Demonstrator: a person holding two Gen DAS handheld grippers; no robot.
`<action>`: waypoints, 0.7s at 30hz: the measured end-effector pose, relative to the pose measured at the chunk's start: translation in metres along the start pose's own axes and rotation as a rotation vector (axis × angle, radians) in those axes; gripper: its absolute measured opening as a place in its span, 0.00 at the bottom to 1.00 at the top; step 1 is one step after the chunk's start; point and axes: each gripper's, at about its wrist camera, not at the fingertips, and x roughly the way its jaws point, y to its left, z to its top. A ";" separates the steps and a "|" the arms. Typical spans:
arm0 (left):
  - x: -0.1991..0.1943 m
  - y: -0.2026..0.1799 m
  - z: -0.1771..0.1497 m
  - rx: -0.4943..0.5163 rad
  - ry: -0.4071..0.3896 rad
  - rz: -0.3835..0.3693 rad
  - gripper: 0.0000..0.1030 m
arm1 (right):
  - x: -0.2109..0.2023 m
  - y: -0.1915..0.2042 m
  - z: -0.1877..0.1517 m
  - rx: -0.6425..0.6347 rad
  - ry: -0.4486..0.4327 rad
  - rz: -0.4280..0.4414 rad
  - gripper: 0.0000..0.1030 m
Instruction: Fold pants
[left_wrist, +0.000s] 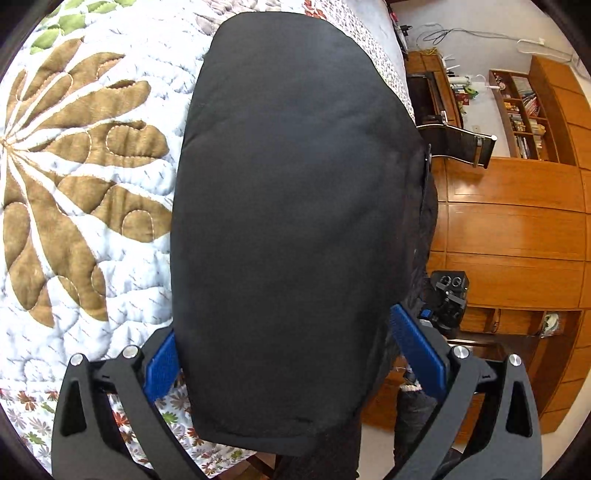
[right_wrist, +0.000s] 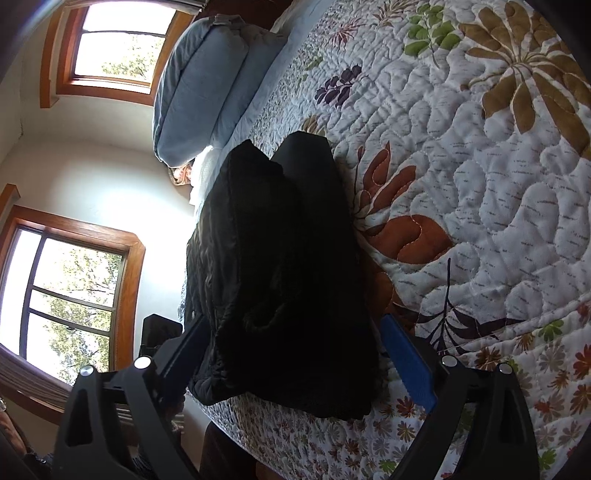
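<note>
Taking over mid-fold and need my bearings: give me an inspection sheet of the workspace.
Surface: quilted floral bedspread, lying flat.
Job's things: black pants, folded into a compact bundle near the bed edge.
Clutter: blue pillow at the bed's far end.
Grippers: left tool open, pads either side of the bundle; right tool open, also straddling it.
Cables: wires on the far wall.
Surroundings: wooden cabinets, bookshelf, windows.

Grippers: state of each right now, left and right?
Left gripper: open, jaws wide either side of the black pants, not pinching.
Right gripper: open, straddling the pants, nothing gripped.
</note>
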 end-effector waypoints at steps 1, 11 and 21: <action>0.003 0.004 0.001 -0.016 0.021 -0.032 0.97 | 0.003 0.001 0.001 -0.012 0.010 -0.001 0.95; 0.027 -0.017 -0.001 -0.031 0.036 0.111 0.98 | 0.030 0.023 0.005 -0.102 0.048 -0.037 0.97; 0.041 -0.042 -0.011 0.017 -0.055 0.227 0.97 | 0.034 0.037 -0.009 -0.227 -0.017 -0.097 0.71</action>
